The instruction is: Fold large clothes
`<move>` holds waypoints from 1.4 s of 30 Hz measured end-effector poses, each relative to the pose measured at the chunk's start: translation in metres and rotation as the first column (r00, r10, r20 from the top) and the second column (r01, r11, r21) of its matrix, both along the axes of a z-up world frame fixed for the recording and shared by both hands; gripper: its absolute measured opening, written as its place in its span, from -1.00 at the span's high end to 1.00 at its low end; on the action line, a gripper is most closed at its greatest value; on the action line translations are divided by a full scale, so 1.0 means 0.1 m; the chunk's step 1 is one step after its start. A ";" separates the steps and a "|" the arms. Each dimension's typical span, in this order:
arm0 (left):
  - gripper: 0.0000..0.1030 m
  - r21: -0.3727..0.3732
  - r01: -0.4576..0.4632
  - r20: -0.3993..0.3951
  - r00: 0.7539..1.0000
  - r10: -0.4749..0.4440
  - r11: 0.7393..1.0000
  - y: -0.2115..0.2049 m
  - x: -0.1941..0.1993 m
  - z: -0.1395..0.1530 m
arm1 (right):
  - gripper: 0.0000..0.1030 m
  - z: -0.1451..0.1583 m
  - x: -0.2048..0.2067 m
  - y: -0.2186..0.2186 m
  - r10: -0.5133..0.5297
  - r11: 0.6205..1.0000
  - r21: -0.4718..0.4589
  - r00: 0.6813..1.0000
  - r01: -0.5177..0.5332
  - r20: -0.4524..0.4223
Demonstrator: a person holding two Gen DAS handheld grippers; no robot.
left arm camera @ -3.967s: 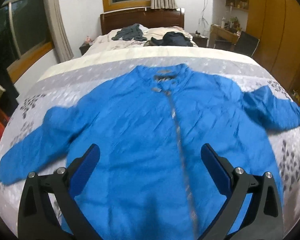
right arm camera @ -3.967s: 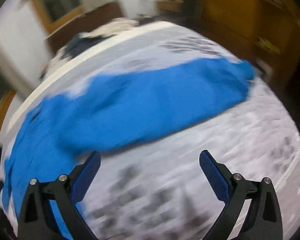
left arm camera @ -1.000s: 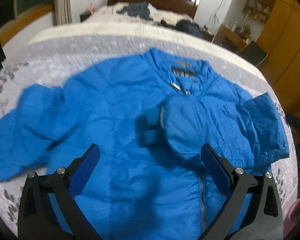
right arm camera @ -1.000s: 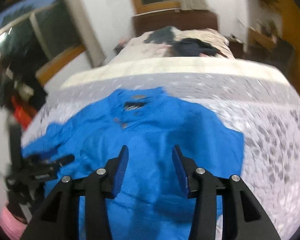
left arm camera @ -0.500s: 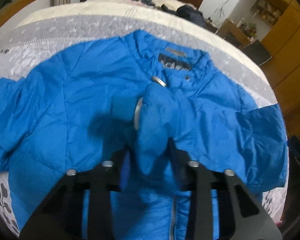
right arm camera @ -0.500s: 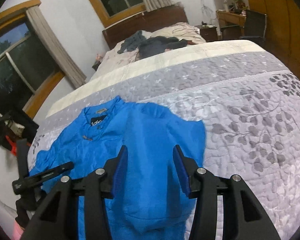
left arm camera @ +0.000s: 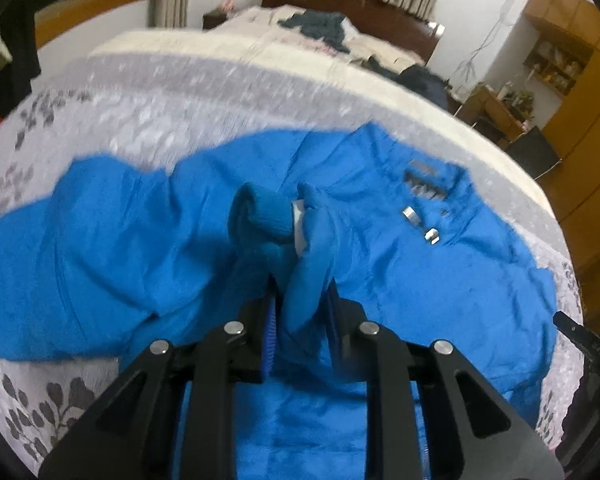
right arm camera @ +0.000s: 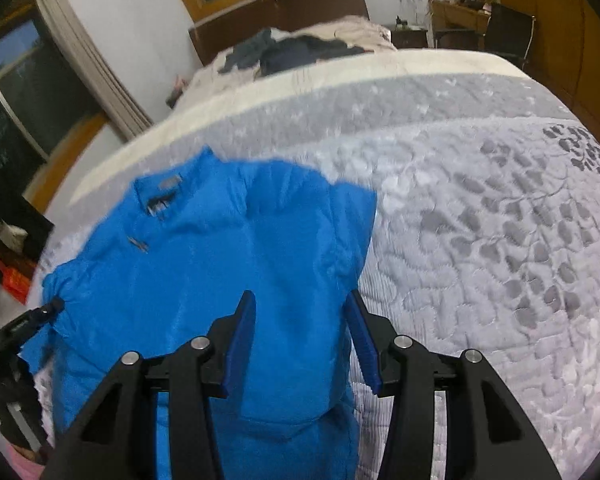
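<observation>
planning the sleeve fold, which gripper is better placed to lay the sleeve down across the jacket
Left. The left gripper is shut on the sleeve, cuff over the jacket chest. The right gripper holds nothing, jaws apart over the jacket's other side.

Black angular left tongs (left arm camera: 300,300) and right tongs (right arm camera: 302,340), silver screws, seemingly ribbed blue pads (right arm camera: 242,340).

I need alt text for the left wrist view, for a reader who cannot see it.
The left gripper is shut on a sleeve of a blue jacket, lifting its cuff over the jacket's front. The jacket lies on a grey patterned bedspread.
</observation>
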State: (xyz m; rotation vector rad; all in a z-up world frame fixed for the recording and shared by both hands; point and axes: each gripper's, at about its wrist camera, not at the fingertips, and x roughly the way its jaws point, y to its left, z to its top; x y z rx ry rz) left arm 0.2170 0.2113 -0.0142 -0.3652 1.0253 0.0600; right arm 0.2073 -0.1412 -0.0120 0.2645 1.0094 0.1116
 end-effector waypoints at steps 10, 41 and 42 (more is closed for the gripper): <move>0.01 0.028 -0.011 0.043 0.999 0.009 1.000 0.25 -0.16 0.01 | 0.00 -0.32 0.08 -0.04 -0.032 0.999 -0.018 0.996 0.030 -0.083; -0.44 -0.060 0.056 0.059 0.997 -0.052 0.997 0.34 -0.35 0.13 | -0.12 0.05 -0.21 0.66 0.208 0.971 0.117 0.978 -0.208 0.013; -0.52 -0.045 0.043 0.085 0.996 -0.039 0.998 0.43 -0.47 0.23 | -0.16 0.13 -0.26 0.69 0.219 0.970 0.105 0.975 -0.221 0.031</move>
